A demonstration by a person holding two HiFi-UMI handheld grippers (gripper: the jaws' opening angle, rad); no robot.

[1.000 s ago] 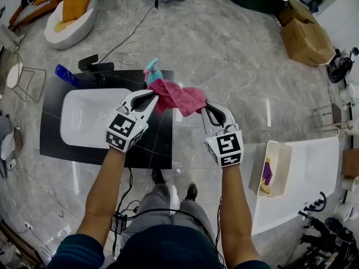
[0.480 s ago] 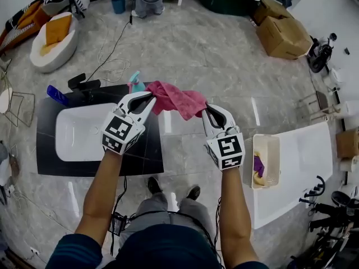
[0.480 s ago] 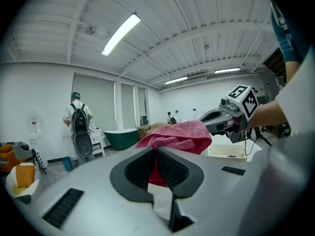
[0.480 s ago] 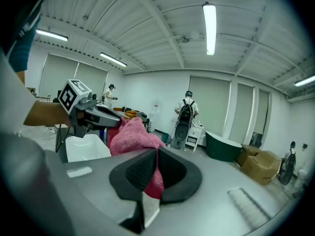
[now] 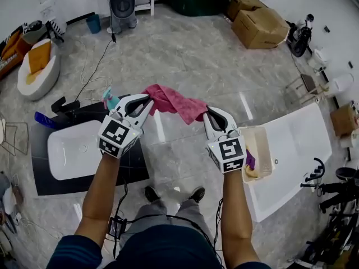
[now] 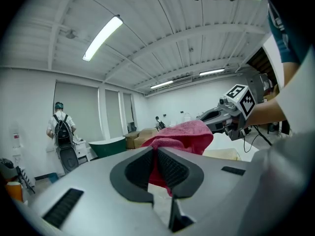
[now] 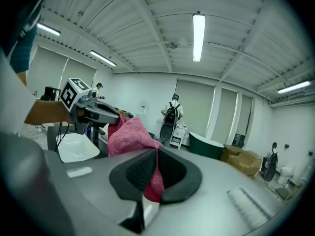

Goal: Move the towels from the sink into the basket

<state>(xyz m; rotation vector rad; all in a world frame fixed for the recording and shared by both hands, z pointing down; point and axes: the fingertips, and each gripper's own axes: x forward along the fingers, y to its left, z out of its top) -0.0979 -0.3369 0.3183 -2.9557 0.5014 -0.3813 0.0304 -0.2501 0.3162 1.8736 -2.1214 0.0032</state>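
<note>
As seen from the head view, the pink towel (image 5: 175, 101) hangs stretched in the air between the two grippers, with the left gripper (image 5: 147, 99) clamped on its left end and the right gripper (image 5: 208, 111) clamped on its right end. The towel is over the floor, between the white sink (image 5: 67, 156) at left and the basket (image 5: 267, 150) at right, clear of both. The basket sits on a white counter (image 5: 300, 144) and holds purple and yellow items, possibly cloths; too small to confirm. Left gripper view: jaws closed on a fold of the towel, with cloth bunching past the pads (image 6: 171, 169) toward the other gripper. Right gripper view: jaws likewise pinched on the towel, a tail hanging below the pads (image 7: 141, 171); sink visible beyond at left.
</note>
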